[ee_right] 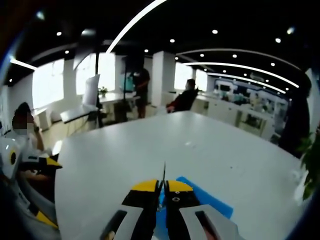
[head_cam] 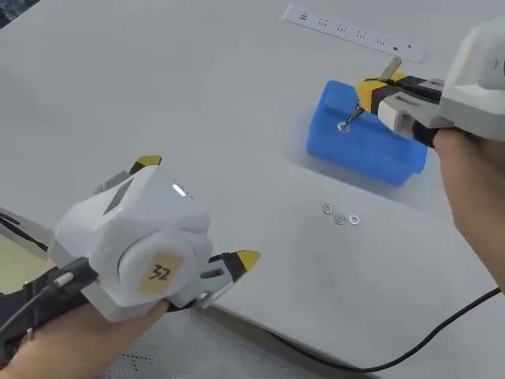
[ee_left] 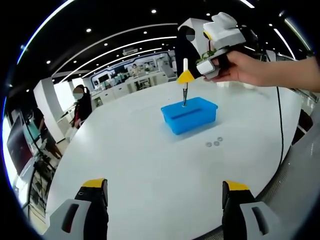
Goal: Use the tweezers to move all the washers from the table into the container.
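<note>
At the near left, the left tool (ee_left: 164, 186) is held above the white counter (head_cam: 197, 103), its yellow-tipped jaws spread wide with nothing between them. Further right, three washers (head_cam: 340, 218) are seen lying flat on the counter in a small cluster, close to each other and near the front wall of the blue container (head_cam: 367, 150), but apart from it. The container is set open side up on the counter. Above its opening, the tweezers (head_cam: 353, 117) are pointed down into it; a small grey object is seen at their tip, but whether it is a washer cannot be told. The tweezers are clamped between the nearly closed jaws of the right tool (head_cam: 372, 93), which is held over the container's right end. Beyond the container, a white power strip (head_cam: 355, 33) is laid on the counter. A black cable (head_cam: 410, 349) is draped over the counter's near right edge.
</note>
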`<state>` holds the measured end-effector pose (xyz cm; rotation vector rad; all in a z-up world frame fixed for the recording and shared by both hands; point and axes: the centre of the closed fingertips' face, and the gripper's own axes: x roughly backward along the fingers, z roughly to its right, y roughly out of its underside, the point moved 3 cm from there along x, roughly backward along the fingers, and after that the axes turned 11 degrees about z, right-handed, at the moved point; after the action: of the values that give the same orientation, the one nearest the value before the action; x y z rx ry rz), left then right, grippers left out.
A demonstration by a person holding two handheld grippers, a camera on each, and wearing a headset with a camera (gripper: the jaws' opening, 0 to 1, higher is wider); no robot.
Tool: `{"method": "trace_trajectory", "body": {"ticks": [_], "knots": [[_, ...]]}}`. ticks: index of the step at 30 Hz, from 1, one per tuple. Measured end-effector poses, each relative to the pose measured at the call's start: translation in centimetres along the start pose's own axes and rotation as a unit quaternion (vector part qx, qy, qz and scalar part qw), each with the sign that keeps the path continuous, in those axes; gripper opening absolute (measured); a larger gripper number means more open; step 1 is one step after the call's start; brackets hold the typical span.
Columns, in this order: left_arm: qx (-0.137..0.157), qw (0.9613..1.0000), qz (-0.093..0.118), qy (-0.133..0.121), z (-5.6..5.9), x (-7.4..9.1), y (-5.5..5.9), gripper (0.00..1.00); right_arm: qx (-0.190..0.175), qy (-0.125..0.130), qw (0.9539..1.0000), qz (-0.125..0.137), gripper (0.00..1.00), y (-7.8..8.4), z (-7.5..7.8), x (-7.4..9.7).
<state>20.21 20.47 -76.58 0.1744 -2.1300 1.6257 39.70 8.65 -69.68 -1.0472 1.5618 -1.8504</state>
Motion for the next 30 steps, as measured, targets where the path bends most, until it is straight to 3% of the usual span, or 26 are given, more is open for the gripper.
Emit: {"method": "trace_trajectory", "body": {"ticks": [5,15,24,30], "knots": [[-0.002,1.0,-0.004,0.001,0.0,-0.1,0.1,0.97,0.006,0.007,1.0,-0.003,0.02,0.4,0.4,-1.2],[-0.006,1.0,-0.006,0.0,0.0,-0.2,0.2,0.96,0.03,0.004,0.9981,-0.054,0.02,4.9,0.6,-3.7],[-0.002,1.0,-0.007,0.004,0.1,-0.2,0.2,0.96,0.02,0.016,0.9968,-0.076,0.02,7.5,0.7,-4.1],[-0.005,0.9999,-0.01,0.006,0.2,-0.1,0.3,0.96,0.01,0.022,0.9971,-0.072,0.02,7.7,1.0,-4.0]]}}
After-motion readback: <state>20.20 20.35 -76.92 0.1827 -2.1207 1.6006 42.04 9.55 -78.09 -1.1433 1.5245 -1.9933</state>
